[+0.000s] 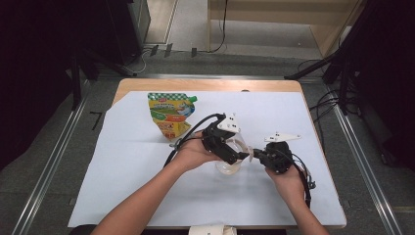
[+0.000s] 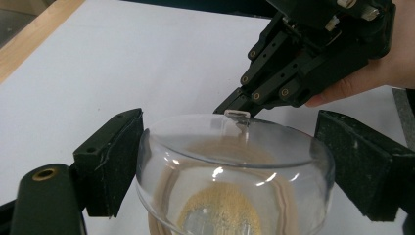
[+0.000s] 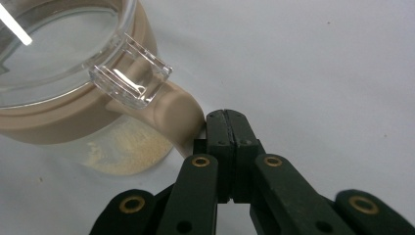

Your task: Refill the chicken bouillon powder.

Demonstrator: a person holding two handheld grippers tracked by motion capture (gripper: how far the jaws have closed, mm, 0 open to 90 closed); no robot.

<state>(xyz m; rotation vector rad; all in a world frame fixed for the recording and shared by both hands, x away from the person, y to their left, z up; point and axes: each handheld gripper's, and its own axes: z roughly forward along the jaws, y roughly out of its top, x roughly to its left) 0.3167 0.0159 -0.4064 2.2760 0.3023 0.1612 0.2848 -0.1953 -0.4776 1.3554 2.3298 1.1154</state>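
Two tools meet at a clear jar [image 1: 229, 161] near the middle of our desk [image 1: 147, 196]. Our left tool [image 2: 230, 161] clamps the jar's lid from both sides. Our right tool [image 3: 228, 122] is fully closed, empty, its tip against the jar's beige tab [image 3: 176, 110].

Glossy clear plastic jar [image 2: 235, 171] (beige matt collar [image 3: 88, 122]), matt white paper sheet [image 1: 147, 171]
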